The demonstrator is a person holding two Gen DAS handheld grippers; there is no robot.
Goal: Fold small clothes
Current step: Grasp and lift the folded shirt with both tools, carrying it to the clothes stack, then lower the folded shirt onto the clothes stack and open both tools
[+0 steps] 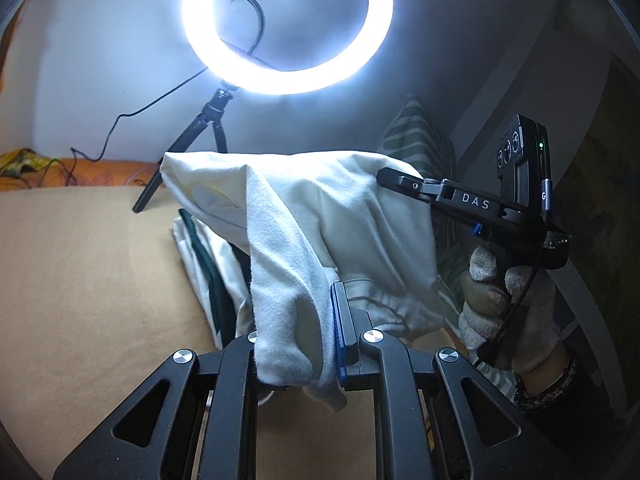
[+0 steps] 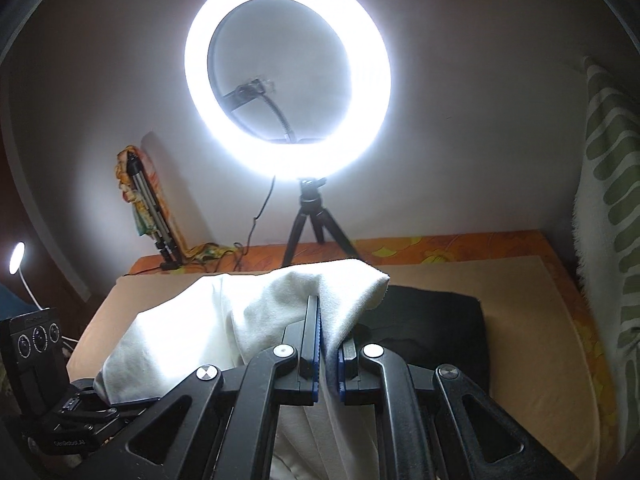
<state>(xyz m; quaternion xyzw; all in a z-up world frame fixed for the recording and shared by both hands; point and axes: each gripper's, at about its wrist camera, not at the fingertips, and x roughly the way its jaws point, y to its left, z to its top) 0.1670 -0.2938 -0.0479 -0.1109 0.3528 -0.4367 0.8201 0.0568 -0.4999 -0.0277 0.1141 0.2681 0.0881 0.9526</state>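
A white garment (image 1: 320, 216) hangs in the air above the tan bed surface (image 1: 80, 280), stretched between both grippers. My left gripper (image 1: 296, 324) is shut on one bunched edge of it; cloth covers the left finger. The right gripper (image 1: 400, 182), held by a gloved hand (image 1: 504, 300), pinches the garment's far edge. In the right wrist view the white garment (image 2: 240, 320) drapes over the fingers, with my right gripper (image 2: 328, 336) shut on a fold of it. The left gripper's camera housing (image 2: 36, 340) shows at the lower left, its fingers hidden under cloth.
A white and green garment (image 1: 204, 268) lies on the bed under the lifted one. A black garment (image 2: 436, 320) lies ahead of the right gripper. A lit ring light (image 2: 288, 76) on a small tripod (image 2: 312, 224) stands at the far edge. Green-striped fabric (image 2: 608, 200) hangs at right.
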